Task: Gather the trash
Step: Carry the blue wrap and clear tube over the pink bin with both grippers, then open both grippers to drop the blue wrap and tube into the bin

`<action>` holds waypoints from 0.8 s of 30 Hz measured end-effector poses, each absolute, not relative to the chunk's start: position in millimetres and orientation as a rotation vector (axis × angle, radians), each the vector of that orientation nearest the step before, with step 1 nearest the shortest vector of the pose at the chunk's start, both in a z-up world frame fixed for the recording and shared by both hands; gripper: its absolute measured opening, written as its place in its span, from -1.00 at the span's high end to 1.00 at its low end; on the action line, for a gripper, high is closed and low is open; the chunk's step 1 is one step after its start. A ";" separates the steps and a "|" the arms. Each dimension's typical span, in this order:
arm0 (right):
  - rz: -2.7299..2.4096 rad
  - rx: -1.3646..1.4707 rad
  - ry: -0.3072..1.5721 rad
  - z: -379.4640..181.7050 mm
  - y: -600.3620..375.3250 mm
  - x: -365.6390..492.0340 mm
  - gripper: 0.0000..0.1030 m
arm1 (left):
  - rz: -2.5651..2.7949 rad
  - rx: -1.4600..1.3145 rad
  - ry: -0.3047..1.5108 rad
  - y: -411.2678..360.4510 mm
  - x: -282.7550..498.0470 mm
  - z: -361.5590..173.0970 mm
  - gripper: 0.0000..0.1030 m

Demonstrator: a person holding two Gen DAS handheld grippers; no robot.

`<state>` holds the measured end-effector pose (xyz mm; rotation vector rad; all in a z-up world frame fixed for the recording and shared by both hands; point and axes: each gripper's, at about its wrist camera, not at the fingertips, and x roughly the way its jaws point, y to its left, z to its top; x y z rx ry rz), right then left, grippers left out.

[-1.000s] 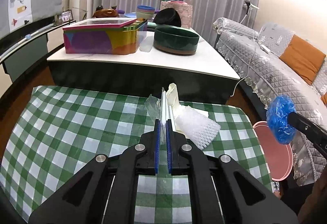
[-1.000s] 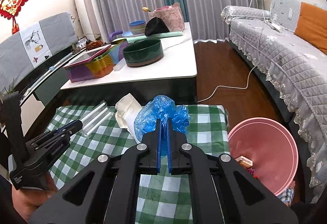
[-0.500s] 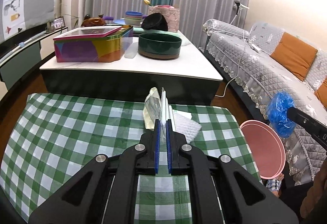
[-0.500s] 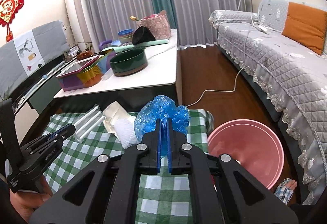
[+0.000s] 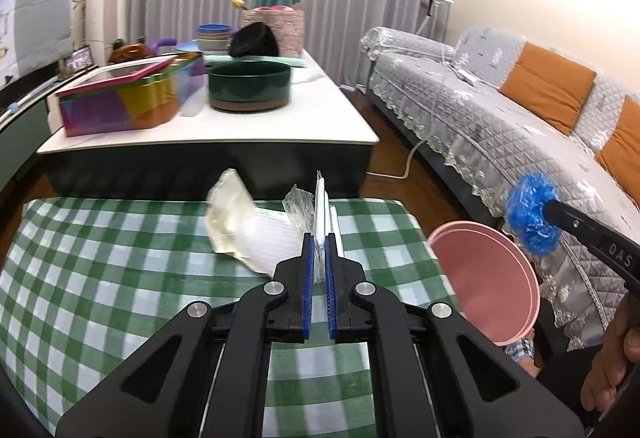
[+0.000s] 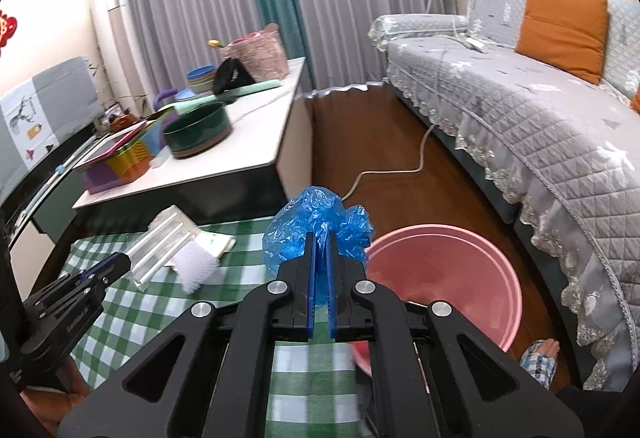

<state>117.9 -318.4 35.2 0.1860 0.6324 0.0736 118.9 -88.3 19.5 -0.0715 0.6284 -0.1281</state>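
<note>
My left gripper (image 5: 319, 238) is shut on a clear plastic package (image 5: 320, 206) and holds it above the green checked tablecloth (image 5: 100, 278); the package also shows in the right wrist view (image 6: 160, 244). My right gripper (image 6: 320, 238) is shut on a crumpled blue plastic bag (image 6: 316, 222), held beside the rim of the pink bin (image 6: 444, 278). In the left wrist view the blue bag (image 5: 532, 214) hangs just above the far edge of the pink bin (image 5: 488, 278). White foam netting (image 5: 264, 238) and a cream wrapper (image 5: 228, 210) lie on the cloth.
A white coffee table (image 5: 240, 130) behind holds a dark green bowl (image 5: 248, 86), a colourful tin (image 5: 120, 102) and stacked bowls. A grey sofa (image 6: 540, 126) with orange cushions stands right. A white cable (image 6: 400, 166) lies on the wood floor.
Both grippers have swung to the right. The blue bag has moved from over the tablecloth to the bin's rim. The left gripper still holds the clear package.
</note>
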 end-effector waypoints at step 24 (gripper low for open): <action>-0.131 0.215 0.677 -3.2 -415.5 123.5 0.91 | -0.398 -0.039 0.631 -195.9 134.4 -14.4 0.90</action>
